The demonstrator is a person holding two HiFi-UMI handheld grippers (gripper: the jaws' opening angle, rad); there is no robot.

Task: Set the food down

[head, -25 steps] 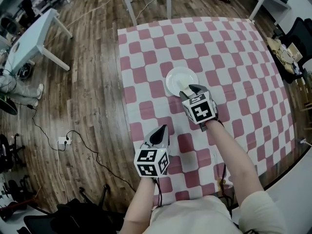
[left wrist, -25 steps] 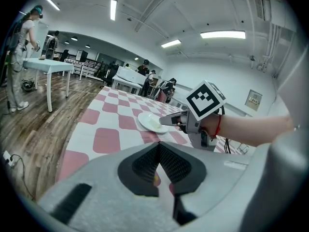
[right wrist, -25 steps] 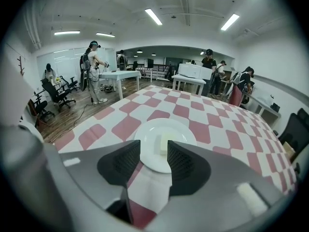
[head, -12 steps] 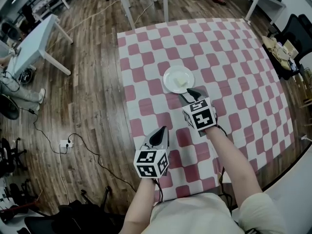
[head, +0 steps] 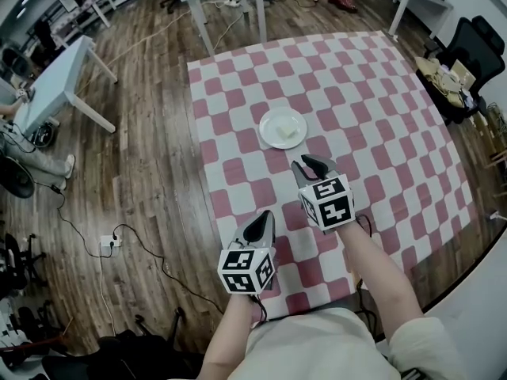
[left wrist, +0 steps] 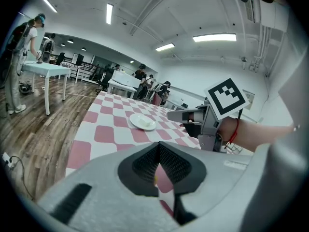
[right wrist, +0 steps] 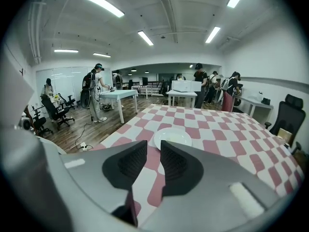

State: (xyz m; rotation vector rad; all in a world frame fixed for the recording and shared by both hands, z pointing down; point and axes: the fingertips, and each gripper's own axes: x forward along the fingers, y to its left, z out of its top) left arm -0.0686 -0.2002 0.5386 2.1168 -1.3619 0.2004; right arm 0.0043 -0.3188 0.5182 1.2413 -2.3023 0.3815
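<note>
A pale piece of food (head: 287, 134) lies on the small white plate (head: 273, 121) in the middle of the red-and-white checked tablecloth. My right gripper (head: 311, 165) hovers just short of the plate, on the near side, clear of it. Its jaws are closing with a narrow gap still between them and nothing in it. In the right gripper view the plate (right wrist: 173, 138) shows beyond the jaw tips. My left gripper (head: 260, 225) hangs shut and empty near the table's front left. From the left gripper view, the plate (left wrist: 143, 122) and the right gripper (left wrist: 170, 114) lie ahead.
The checked table (head: 396, 109) ends at its left edge beside wooden floor with cables and a socket strip (head: 107, 241). White tables (head: 55, 70) stand to the left and behind. A black chair (head: 475, 42) is at the right. People stand in the background.
My right gripper has drawn back from the plate toward me and its jaws have narrowed. The food stays on the plate. The left gripper has barely moved.
</note>
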